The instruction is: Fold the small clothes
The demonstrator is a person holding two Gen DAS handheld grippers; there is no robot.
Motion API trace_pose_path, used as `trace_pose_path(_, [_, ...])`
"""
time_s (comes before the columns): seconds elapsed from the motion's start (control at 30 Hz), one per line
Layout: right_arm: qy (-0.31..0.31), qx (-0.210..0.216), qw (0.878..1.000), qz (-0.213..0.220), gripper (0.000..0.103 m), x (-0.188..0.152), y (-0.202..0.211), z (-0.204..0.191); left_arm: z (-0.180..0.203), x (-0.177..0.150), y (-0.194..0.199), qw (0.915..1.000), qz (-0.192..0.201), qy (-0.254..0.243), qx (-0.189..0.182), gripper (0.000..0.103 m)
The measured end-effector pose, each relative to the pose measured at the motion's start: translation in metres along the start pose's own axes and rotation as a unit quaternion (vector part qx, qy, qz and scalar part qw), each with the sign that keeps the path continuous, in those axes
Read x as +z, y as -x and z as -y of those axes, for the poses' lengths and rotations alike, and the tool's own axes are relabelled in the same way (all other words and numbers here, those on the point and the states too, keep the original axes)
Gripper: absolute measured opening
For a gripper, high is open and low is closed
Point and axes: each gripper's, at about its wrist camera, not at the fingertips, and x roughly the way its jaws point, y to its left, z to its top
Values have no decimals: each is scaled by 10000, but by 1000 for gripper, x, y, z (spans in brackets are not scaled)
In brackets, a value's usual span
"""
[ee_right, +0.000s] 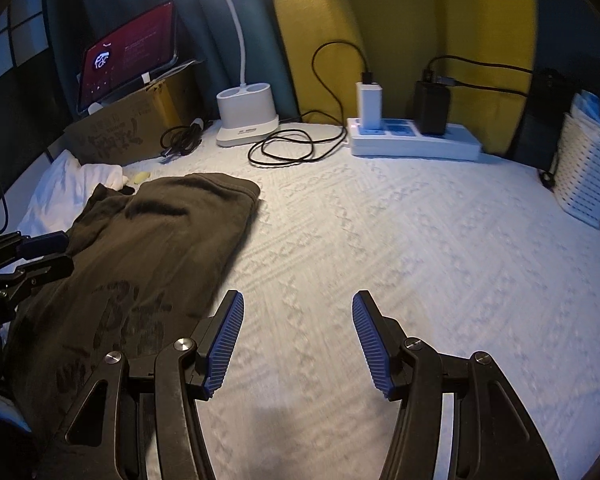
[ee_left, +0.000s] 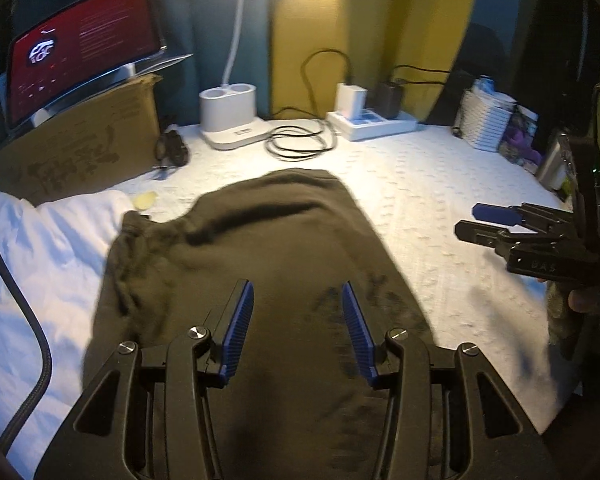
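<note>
The olive shirt [ee_left: 252, 264] lies flat on the bed [ee_right: 420, 240], left of middle. Both left tongs [ee_left: 298, 332] and right tongs [ee_right: 298, 344] are open and empty. Looks soft, light and floppy, so I'd pinch it at the near hem corners.

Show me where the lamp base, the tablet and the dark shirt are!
Lamp base [ee_right: 247, 120]: right wrist view, on its white front wall.
Tablet [ee_right: 128, 54]: right wrist view, on the middle of its red screen.
Dark shirt [ee_left: 260, 240]: left wrist view, on the flat cloth ahead of the fingers.
</note>
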Motion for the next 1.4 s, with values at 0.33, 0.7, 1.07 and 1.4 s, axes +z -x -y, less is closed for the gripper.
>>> trace_pose_path(0.33, [-195,-311,9991,196,59,-33,53,35,54,-3,6,9989,97,-259,-383,47])
trace_pose_path(0.7, [-390,-756,9944,630,67,-52,120,61,99,4,28,9961,399,-525,-583,67])
trace_pose_path(1.07, [-236,-1217,9820,1422,68,-48,203,51,130,16,95,9841,1662,-546,-317,87])
trace_pose_path(1.4, [-173,-1504,9654,2123,86,-48,272,29,151,17,143,9736,2144,-755,-226,88])
